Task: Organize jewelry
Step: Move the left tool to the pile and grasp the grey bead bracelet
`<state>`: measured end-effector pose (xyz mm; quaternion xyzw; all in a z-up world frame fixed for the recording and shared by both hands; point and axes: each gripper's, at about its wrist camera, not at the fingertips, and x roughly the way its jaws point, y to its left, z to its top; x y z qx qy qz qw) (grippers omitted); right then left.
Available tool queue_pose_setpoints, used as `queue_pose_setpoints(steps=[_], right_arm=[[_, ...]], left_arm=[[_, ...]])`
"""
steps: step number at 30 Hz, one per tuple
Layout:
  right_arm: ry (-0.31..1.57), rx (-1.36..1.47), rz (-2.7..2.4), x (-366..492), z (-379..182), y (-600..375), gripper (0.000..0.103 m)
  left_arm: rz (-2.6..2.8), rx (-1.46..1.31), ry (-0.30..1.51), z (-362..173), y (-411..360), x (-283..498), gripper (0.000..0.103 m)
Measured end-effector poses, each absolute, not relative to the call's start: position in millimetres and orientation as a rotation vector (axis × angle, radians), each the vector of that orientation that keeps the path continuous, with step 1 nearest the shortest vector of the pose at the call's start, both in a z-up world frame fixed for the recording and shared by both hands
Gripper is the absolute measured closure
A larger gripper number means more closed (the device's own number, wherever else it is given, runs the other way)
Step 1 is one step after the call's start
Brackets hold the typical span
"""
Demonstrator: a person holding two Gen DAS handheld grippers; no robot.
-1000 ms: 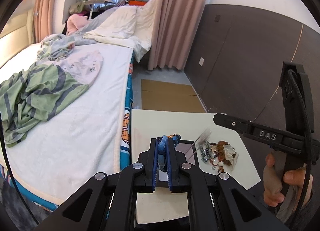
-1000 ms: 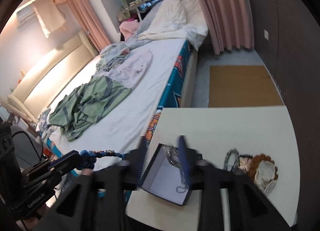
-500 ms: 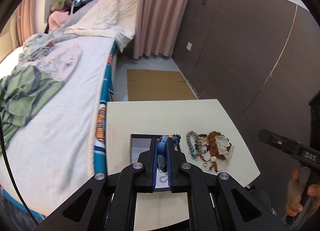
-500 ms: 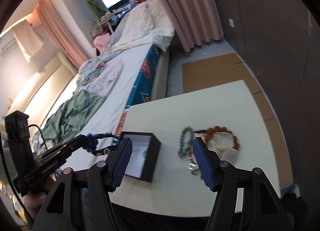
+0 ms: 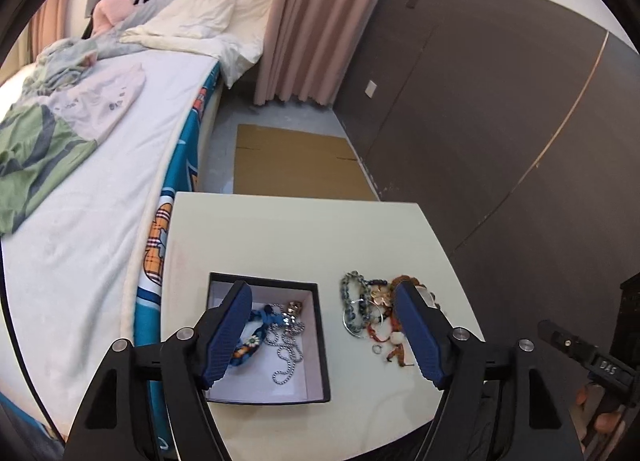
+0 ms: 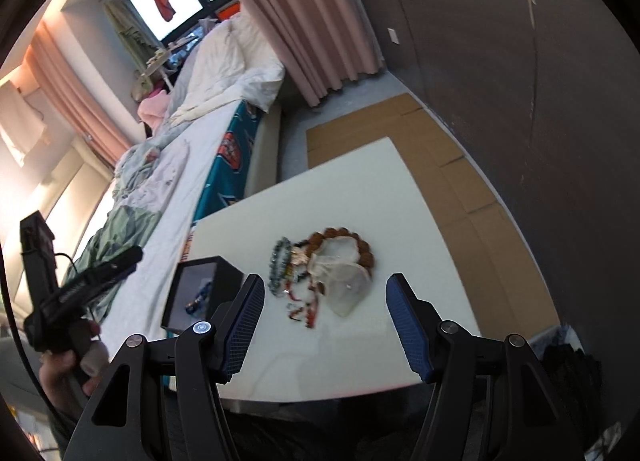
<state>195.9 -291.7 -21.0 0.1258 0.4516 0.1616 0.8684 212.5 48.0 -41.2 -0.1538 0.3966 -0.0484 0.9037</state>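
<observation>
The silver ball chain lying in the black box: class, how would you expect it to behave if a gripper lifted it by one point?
The silver ball chain lies in loose curls, so it would probably hang limp rather than hold shape. Its small shiny beads look slippery, so it may slide from the pads. It overlaps the blue braided bracelet in the black box, so it might snag and drag that along.

Both wrist views look steeply down, sharing the table point(image 5: 296, 229) and black box point(image 6: 224, 269)
</observation>
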Motion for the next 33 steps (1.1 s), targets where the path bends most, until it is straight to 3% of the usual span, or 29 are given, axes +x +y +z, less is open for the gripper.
queue_pose_setpoints(steps=[10,11,16,18,33], right_arm=[[0.983,0.301,0.308,193.8,-43.9,-311.1,0.039],[0.986,0.307,0.304,193.5,-45.7,-313.7,0.039],[0.997,0.323,0.290,193.8,-54.3,-324.2,0.039],[1.004,0.337,0.287,195.3,-58.5,-327.4,0.039],[1.069,0.351,0.300,219.8,-86.0,-320.4,0.039]], left_arm=[[-0.189,-0.203,0.878,-50.0,-1.3,225.3,0.029],[-0.195,-0.186,0.884,-52.1,-8.3,227.6,0.031],[-0.240,-0.176,0.984,-68.7,-27.7,248.8,0.063],[-0.246,-0.189,1.035,-76.8,-33.3,260.2,0.071],[-0.190,-0.143,1.204,-133.2,-59.2,312.3,0.083]])
